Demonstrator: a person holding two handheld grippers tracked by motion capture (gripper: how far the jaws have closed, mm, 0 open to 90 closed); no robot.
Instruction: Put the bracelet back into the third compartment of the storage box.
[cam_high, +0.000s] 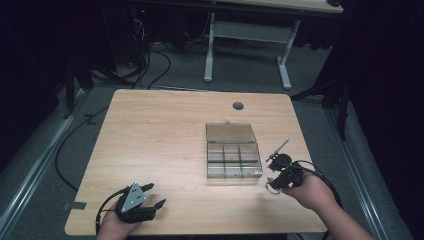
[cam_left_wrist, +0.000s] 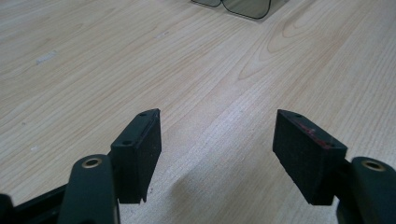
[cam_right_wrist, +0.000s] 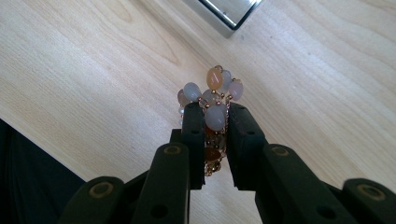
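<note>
- Pinching a beaded bracelet of pale grey, pink and orange stones on a thin gold chain between the two black pads of the right gripper, jaws close together around it, beads sticking out past the tips.
- Held just above the light wooden table, near its right edge, at the right front corner of the clear plastic organiser box.
- Lying open, this box, with a tinted lid folded back flat and two rows of small compartments; contents of compartments too dim to tell.
- Seen as a small loop under the right gripper in the high view.
- Resting low at the front left of the table, the left gripper, well apart from the box.
- Spread wide, the jaws of the left gripper, with only bare wood between them.
- Set into the table behind the box, a round grey cable hole.
- Standing on the grey floor beyond, a white-framed desk with cables around.
- Lying between bracelet and box: nothing but a short strip of bare wood.
</note>
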